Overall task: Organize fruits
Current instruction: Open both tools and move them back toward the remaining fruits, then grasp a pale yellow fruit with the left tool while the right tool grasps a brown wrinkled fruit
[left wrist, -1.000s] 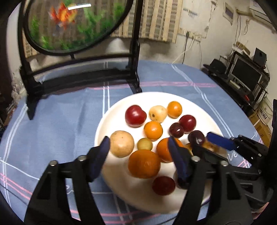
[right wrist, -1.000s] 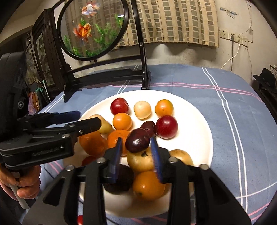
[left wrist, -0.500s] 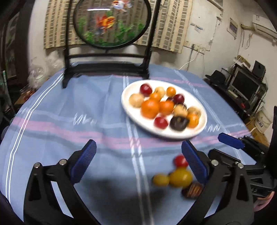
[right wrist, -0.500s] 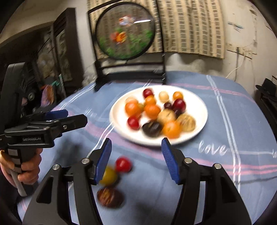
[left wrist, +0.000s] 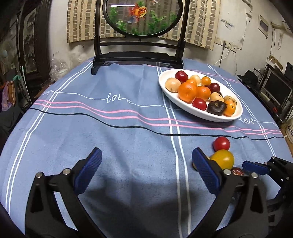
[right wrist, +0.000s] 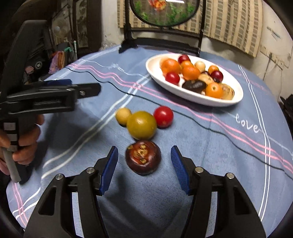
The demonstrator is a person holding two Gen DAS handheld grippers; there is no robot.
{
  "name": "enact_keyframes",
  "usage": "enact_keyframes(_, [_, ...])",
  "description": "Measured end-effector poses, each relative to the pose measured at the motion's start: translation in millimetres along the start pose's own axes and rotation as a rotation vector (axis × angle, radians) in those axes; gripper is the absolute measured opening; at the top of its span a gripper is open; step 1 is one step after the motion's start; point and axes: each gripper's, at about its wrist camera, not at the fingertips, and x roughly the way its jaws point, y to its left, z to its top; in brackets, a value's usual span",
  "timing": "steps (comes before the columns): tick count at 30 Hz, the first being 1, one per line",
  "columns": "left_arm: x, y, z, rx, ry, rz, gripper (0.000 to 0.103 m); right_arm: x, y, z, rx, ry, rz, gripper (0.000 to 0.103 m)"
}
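Observation:
A white oval plate (left wrist: 183, 104) (right wrist: 194, 96) holds several fruits. Loose fruits lie on the blue cloth in front of it: a dark mangosteen (right wrist: 143, 157), a yellow-green fruit (right wrist: 141, 125) (left wrist: 222, 159), a red one (right wrist: 163, 116) (left wrist: 221, 143) and a small pale one (right wrist: 123, 116). My right gripper (right wrist: 144, 168) is open and empty, its blue pads on either side of the mangosteen without touching it. My left gripper (left wrist: 146, 172) is open and empty over bare cloth, left of the loose fruits; it also shows in the right wrist view (right wrist: 60, 91).
A black stand with a round goldfish panel (left wrist: 141, 16) stands at the far edge of the round table. Shelves with electronics (left wrist: 274, 87) are off the table to the right. The table edge curves close on both sides.
Both grippers pulled back from the plate toward the near side of the table. The right gripper, shut on a dark fruit over the plate a second ago, is now open around the mangosteen.

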Motion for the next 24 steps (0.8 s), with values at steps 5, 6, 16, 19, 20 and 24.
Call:
enact_keyframes(5, [-0.2, 1.8, 1.0, -0.003, 0.001, 0.007, 0.1, 1.7, -0.8, -1.5, 0.005, 0.001, 0.023, 0.061])
enact_keyframes(6, [-0.2, 2.7, 1.0, -0.008, 0.004, 0.004, 0.1, 1.3, -0.7, -1.9, 0.005, -0.003, 0.028, 0.061])
enact_keyframes(16, [-2.9, -1.0, 0.2, 0.005, 0.001, -0.006, 0.1, 0.6, -1.6, -1.7, -0.004, -0.022, 0.002, 0.061])
enact_keyframes(19, [-2.3, -0.7, 0.4, 0.003, 0.006, -0.006, 0.1, -1.8, 0.9, -1.3, -0.02, -0.033, -0.003, 0.061])
enact_keyframes(20, [-2.1, -0.6, 0.5, 0.001, 0.007, -0.007, 0.1, -1.6, 1.9, -1.6, -0.026, -0.032, -0.004, 0.059])
enact_keyframes(24, [-2.6, 0.4, 0.7, -0.003, 0.003, -0.006, 0.1, 1.2, 6.7, -2.2, -0.055, -0.023, -0.003, 0.058])
